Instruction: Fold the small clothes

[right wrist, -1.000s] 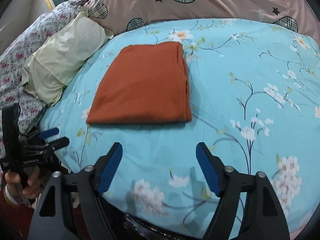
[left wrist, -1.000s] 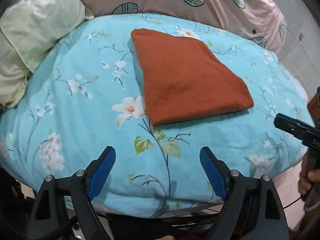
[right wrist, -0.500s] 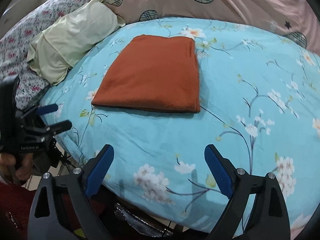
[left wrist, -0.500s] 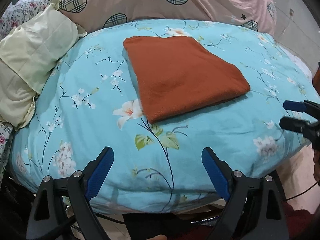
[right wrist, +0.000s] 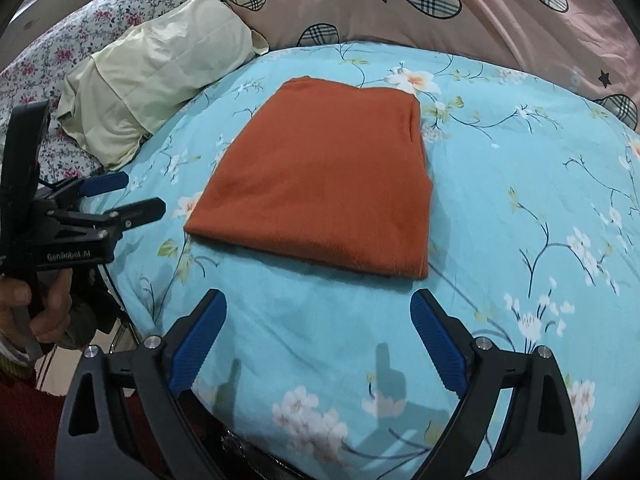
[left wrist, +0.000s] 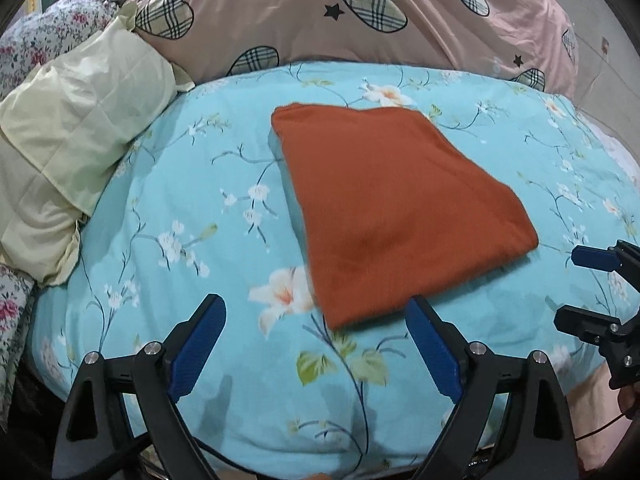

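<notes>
1. The orange garment (left wrist: pixel 400 216) lies folded into a flat, roughly four-sided packet on the bed (left wrist: pixel 200 208), about the middle of the blue floral cover, with its edges stacked and nothing trailing.
2. Judging by that shape, the folding of this piece looks finished; no other small clothes show in either view, so what is left may be only putting it away or fetching another.
3. The left gripper (left wrist: pixel 316 344) hangs at the near edge of the bed, its jaws opening with only bare cover between them; the garment's near corner sits just beyond its right finger.
4. The right gripper (right wrist: pixel 318 342) is released and wide, empty, near the bed's edge and apart from the garment.
5. A hand (right wrist: pixel 38 308) holds the left gripper's handle, seen at the left of the right wrist view.
6. The garment looks like a soft, fine knit with a slightly fuzzy surface; blur in the left wrist view makes the weave hard to confirm.
7. The cover is smooth printed cotton, lightly puffed. A pale yellow quilted pillow (left wrist: pixel 84 136) lies at far left, a pink duvet (left wrist: pixel 360 12) with plaid hearts along the far side.
</notes>
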Tool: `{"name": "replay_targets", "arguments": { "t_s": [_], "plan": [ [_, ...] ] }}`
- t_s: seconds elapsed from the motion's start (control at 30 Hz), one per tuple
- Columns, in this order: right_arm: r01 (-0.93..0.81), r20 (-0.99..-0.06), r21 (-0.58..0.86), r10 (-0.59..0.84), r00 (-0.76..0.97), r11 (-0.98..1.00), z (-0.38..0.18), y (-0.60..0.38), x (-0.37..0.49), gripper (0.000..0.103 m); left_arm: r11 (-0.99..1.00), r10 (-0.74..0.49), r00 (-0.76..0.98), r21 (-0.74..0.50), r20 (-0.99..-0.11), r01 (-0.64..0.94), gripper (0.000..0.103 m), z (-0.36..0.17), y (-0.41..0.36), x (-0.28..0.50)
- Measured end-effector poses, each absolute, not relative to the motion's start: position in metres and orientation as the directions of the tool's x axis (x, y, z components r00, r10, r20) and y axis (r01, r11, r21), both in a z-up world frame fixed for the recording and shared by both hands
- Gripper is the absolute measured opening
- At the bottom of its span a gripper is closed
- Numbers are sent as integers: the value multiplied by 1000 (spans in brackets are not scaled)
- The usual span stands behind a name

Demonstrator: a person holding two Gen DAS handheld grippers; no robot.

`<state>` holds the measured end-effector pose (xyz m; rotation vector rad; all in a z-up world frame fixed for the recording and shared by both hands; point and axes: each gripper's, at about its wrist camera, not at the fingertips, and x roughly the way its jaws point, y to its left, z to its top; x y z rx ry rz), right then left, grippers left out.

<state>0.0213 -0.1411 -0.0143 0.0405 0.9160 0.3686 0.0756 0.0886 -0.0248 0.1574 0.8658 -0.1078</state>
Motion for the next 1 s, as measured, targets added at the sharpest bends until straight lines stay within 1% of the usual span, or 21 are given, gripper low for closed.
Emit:
{"name": "replay_targets", "arguments": {
  "t_s": [0.27,0.33,0.4,0.53,1.0],
  "plan": [
    [-277,-748,233,354,561,932,-5,-150,42,94,978,-37,658,108,-752,179,95,-18,73,80],
    [-275,-745,235,355,565,932,-3,-151,46,95,977,-47,661,105,-749,188,96,-16,71,80],
    [-277,-743,235,357,567,931,-2,-150,49,99,974,-50,663,109,-747,197,98,-15,69,82],
    [-290,-742,231,360,566,929,0,-145,54,100,974,-53,666,109,-744,199,100,-13,67,84],
    [-299,-741,224,361,566,928,1,-137,65,100,982,-41,692,101,-721,163,101,-6,71,86]
  ]
}}
